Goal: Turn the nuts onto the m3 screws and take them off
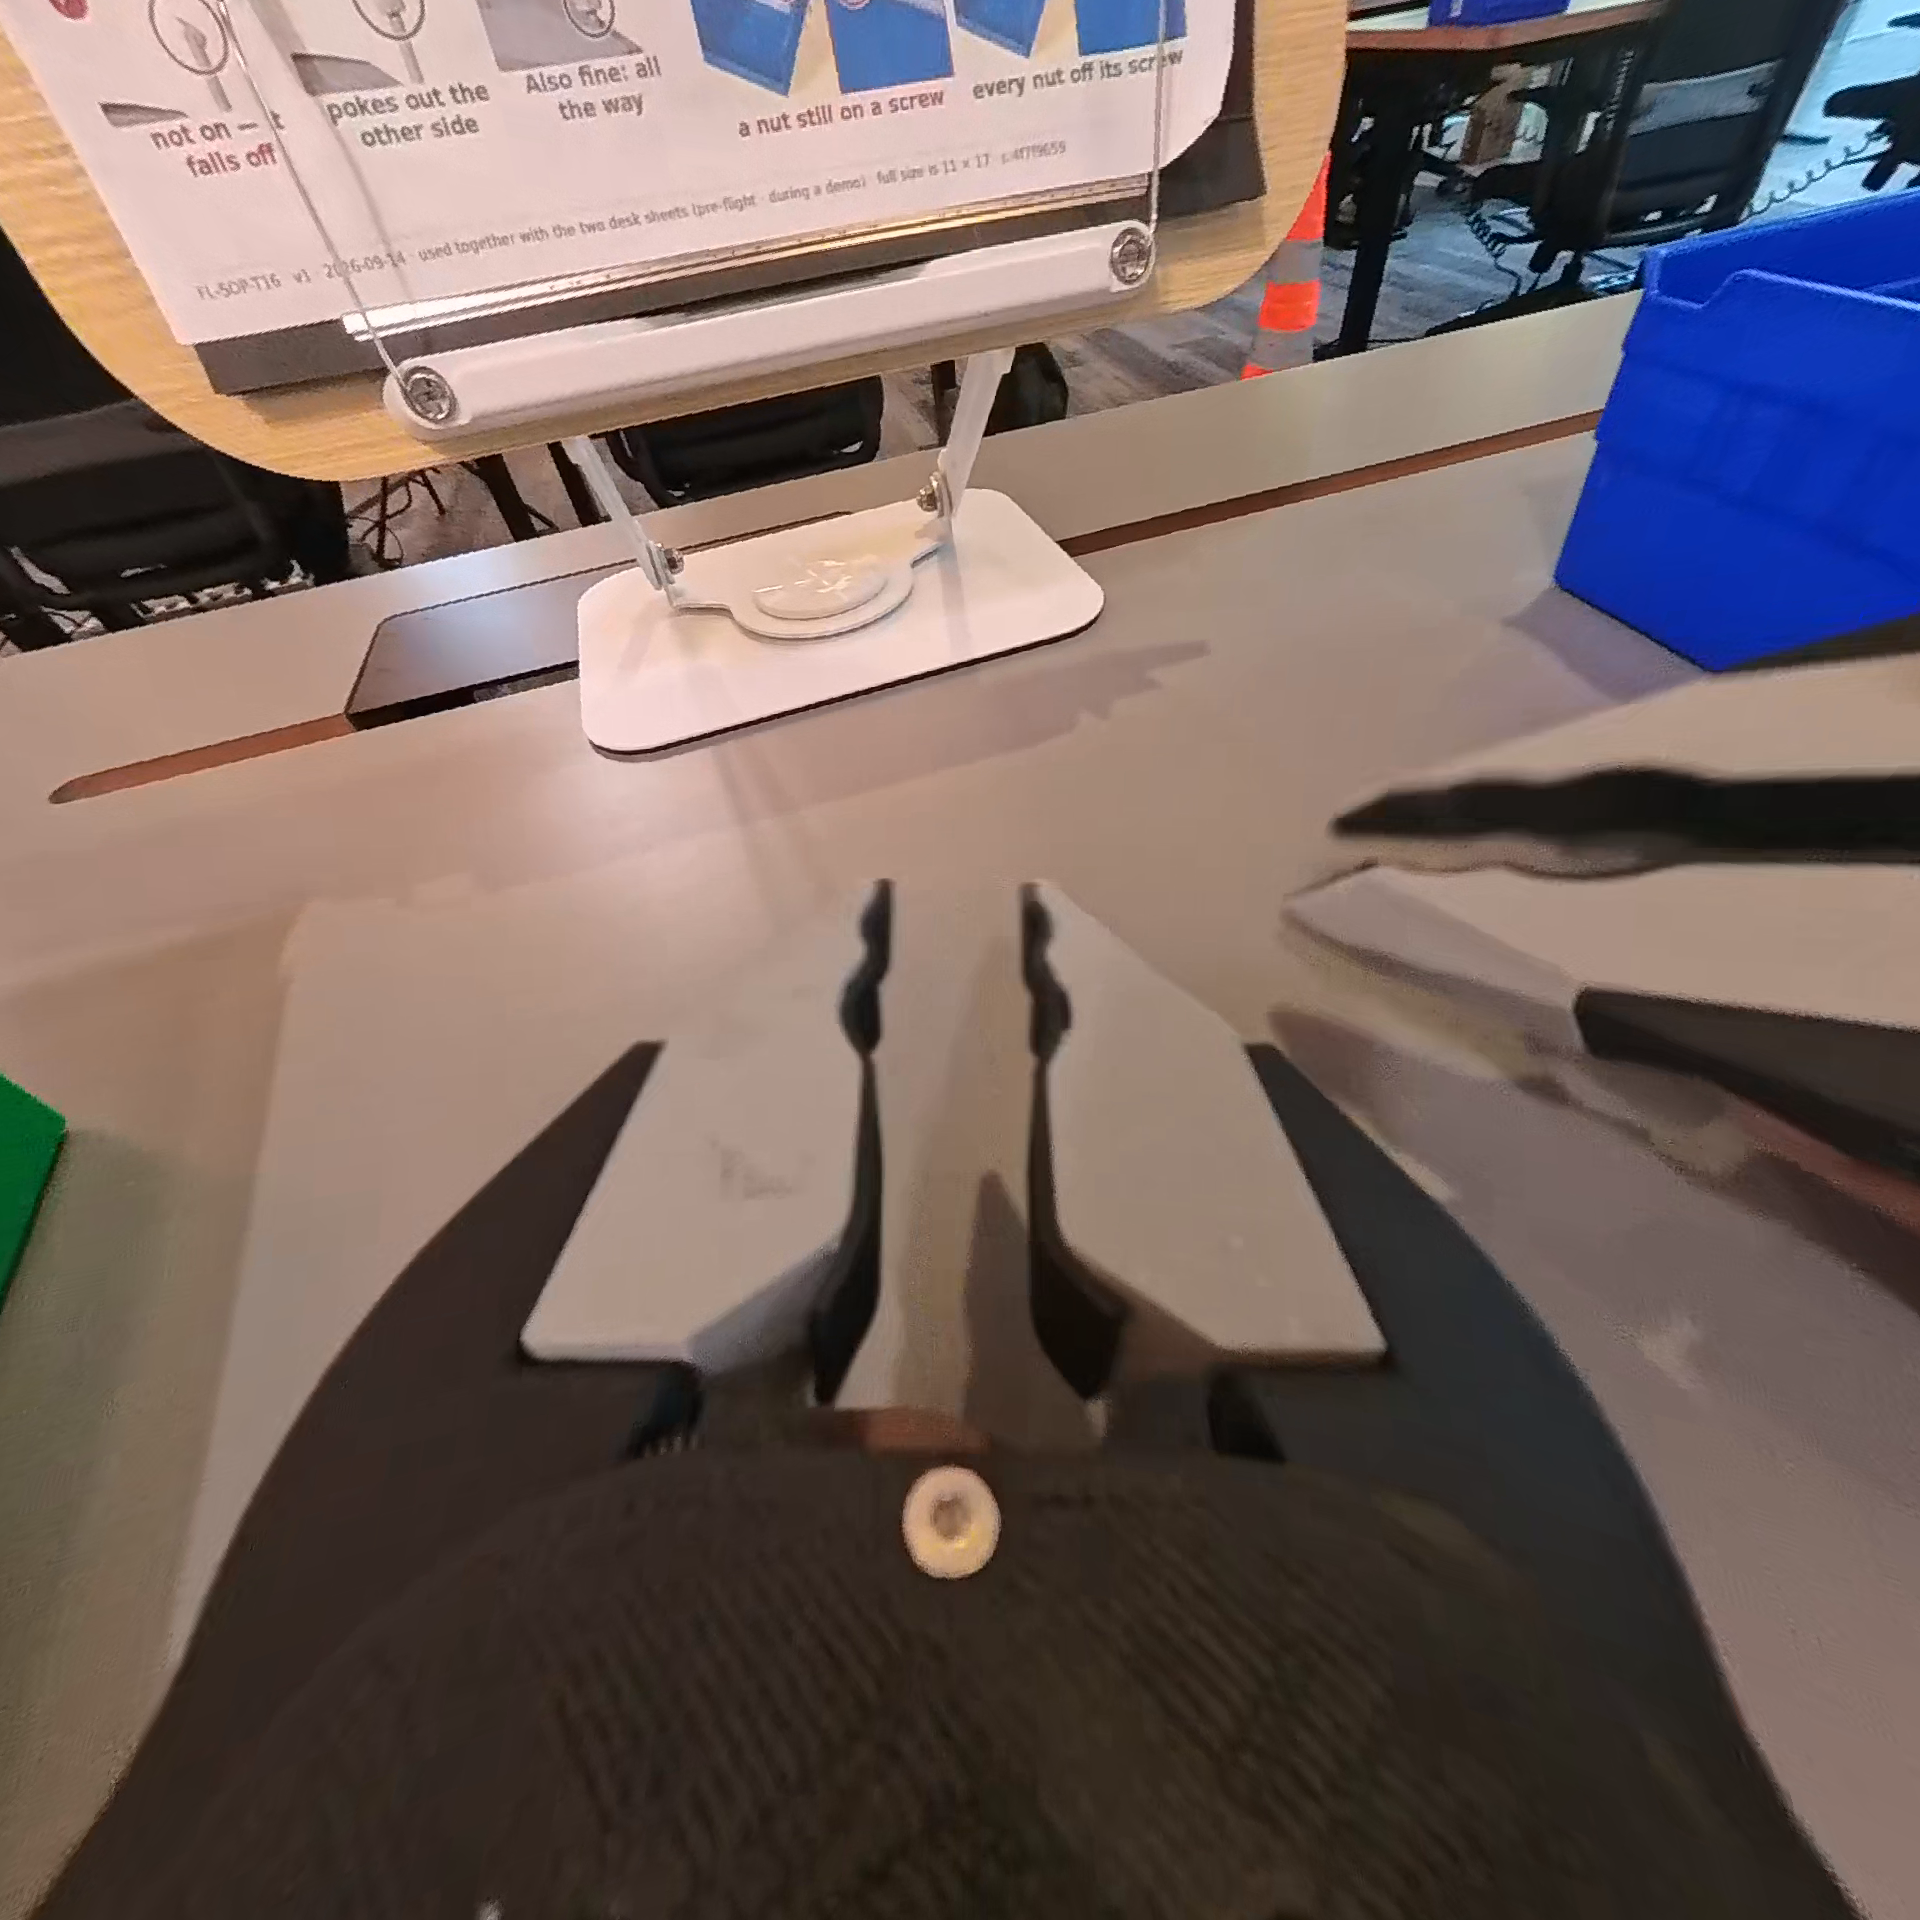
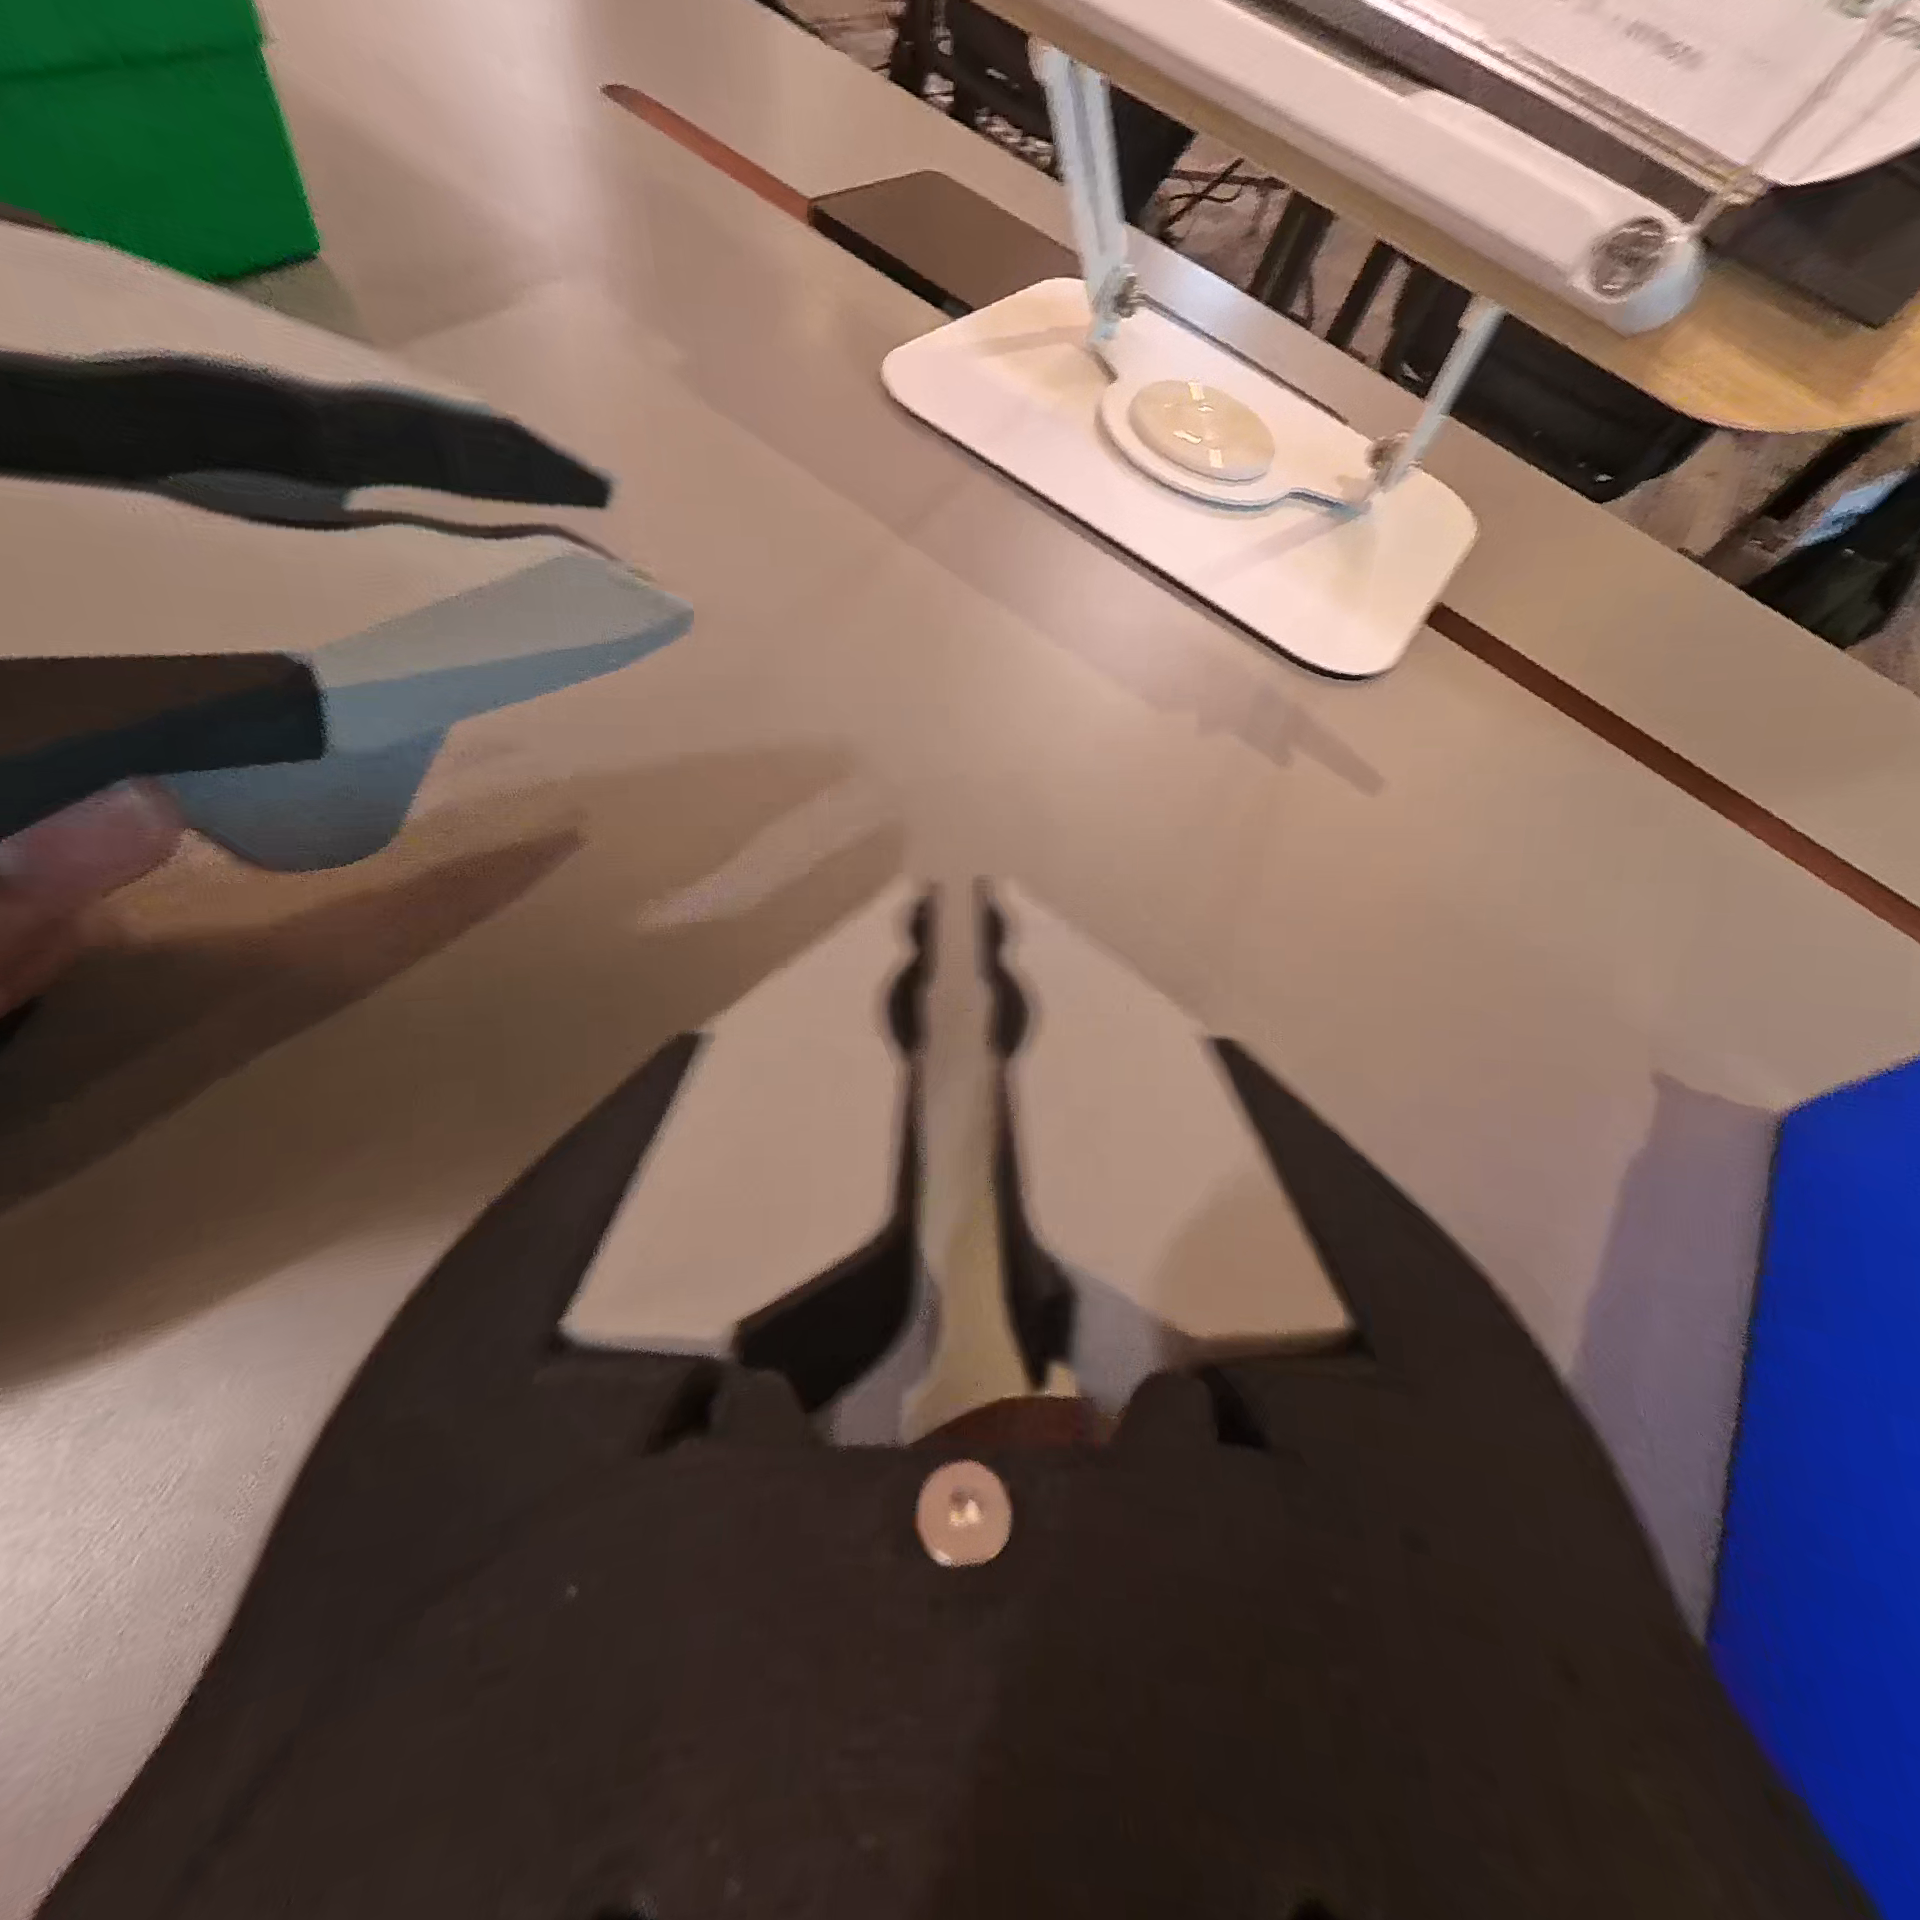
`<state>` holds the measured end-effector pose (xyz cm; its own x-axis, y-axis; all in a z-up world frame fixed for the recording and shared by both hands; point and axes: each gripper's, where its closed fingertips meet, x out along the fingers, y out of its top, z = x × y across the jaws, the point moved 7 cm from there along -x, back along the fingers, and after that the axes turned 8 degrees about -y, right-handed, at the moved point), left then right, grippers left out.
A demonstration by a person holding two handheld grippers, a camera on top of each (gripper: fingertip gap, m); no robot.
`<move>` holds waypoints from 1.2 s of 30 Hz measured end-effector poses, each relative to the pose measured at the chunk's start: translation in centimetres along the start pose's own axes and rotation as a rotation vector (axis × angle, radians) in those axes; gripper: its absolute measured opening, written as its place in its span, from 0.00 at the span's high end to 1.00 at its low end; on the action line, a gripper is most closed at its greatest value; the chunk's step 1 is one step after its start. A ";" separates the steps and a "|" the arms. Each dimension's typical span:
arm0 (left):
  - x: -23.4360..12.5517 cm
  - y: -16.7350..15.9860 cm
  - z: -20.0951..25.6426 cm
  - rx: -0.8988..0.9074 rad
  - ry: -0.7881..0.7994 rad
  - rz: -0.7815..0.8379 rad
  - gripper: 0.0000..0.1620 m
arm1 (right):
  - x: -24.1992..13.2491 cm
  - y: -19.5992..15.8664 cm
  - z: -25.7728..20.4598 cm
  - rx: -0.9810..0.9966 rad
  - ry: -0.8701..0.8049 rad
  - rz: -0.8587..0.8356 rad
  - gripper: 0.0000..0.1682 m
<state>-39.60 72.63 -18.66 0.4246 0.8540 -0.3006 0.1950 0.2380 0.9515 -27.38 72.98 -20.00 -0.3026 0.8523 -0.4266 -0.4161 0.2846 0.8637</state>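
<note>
Neither view shows you any nut or screw. Your left gripper (image 1: 956,904) hovers over the table (image 1: 416,831) with a narrow gap between its fingers and nothing in it. Your right gripper (image 2: 956,899) has its fingers closer still, a thin slit apart, also empty.

The table is a smooth grey surface with a dark slot along its far side. Ahead of both grippers stands a white document stand (image 1: 842,623) carrying a printed sheet (image 1: 623,125) on a wooden board. A blue bin (image 1: 1766,436) sits ahead and to the right of the left gripper.

Only the left wrist view shows the sheet's face and an orange cone (image 1: 1294,301) on the floor behind the table. Only the right wrist view shows a green block (image 2: 145,135) far left and a person's blurred fingers (image 2: 73,862) beside the left gripper.
</note>
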 end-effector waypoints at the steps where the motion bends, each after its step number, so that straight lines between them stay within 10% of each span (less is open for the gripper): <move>1: 0.0 0.0 0.1 0.002 -0.009 0.002 0.91 | 0.0 0.0 -0.2 -0.006 0.015 0.003 1.00; 5: 0.1 0.0 0.1 0.005 -0.008 -0.008 1.00 | 0.0 0.0 -0.2 -0.004 -0.012 0.006 0.86; 8: 0.0 0.0 0.1 0.005 -0.003 -0.005 0.82 | 0.2 0.0 -0.1 0.007 -0.030 0.000 0.72; 21: 0.2 0.0 0.0 -0.003 -0.016 -0.006 0.72 | 0.1 0.3 -0.3 -0.019 -0.089 0.051 0.49; 36: -0.3 -0.3 0.9 -0.048 -0.152 -0.041 0.68 | 0.2 0.1 -0.5 0.028 -0.024 0.024 0.55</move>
<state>-38.96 71.90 -18.94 0.5469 0.7642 -0.3418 0.1740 0.2956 0.9393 -27.93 72.95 -20.11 -0.2910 0.8695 -0.3991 -0.3842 0.2758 0.8811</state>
